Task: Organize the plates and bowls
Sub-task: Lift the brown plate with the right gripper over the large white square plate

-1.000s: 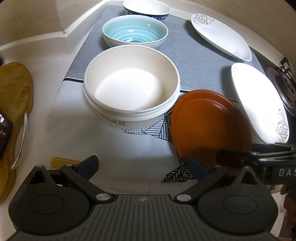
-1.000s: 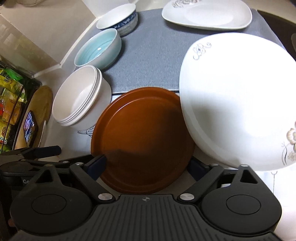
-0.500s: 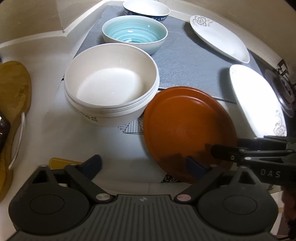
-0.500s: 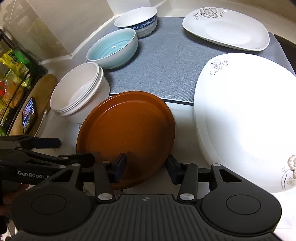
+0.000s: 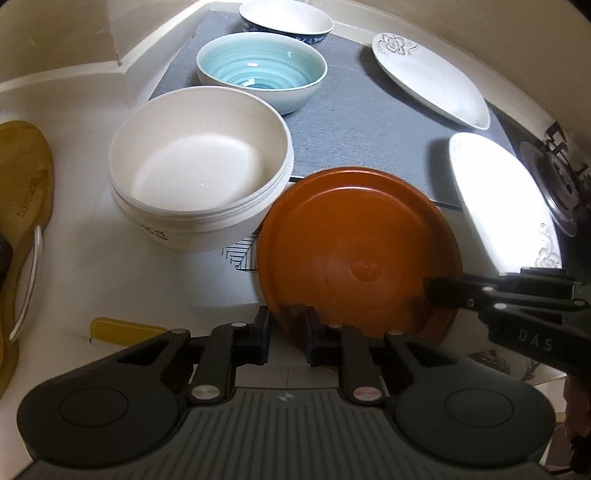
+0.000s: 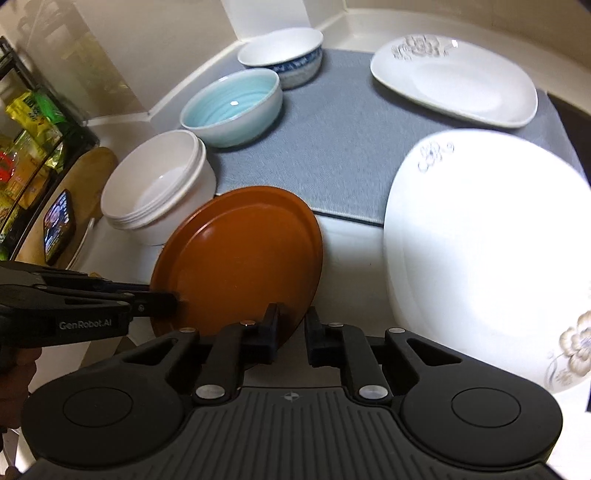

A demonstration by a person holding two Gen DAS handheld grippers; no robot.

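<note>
A brown round plate (image 5: pixel 358 254) is tilted up off the counter, held at its near rim by both grippers. My left gripper (image 5: pixel 287 323) is shut on its lower left rim. My right gripper (image 6: pixel 291 325) is shut on the rim's other side; it also shows in the left wrist view (image 5: pixel 439 288). The plate shows in the right wrist view (image 6: pixel 240 258). A stack of white bowls (image 5: pixel 199 166) stands just left of the plate. A teal bowl (image 5: pixel 260 70) and a blue-patterned bowl (image 5: pixel 286 16) stand behind on the grey mat (image 5: pixel 369 122).
Two white flowered plates lie at the right, one near (image 6: pixel 491 251) and one far (image 6: pixel 454 81). A wooden board (image 5: pixel 22 206) and a yellow item (image 5: pixel 122 330) lie at the left. A stove burner (image 5: pixel 561 177) is at the far right. A snack rack (image 6: pixel 26 147) stands left.
Both grippers have closed on the brown plate's rim, the left from wide open. The plate has tilted up and shifted away from the near white plate.
</note>
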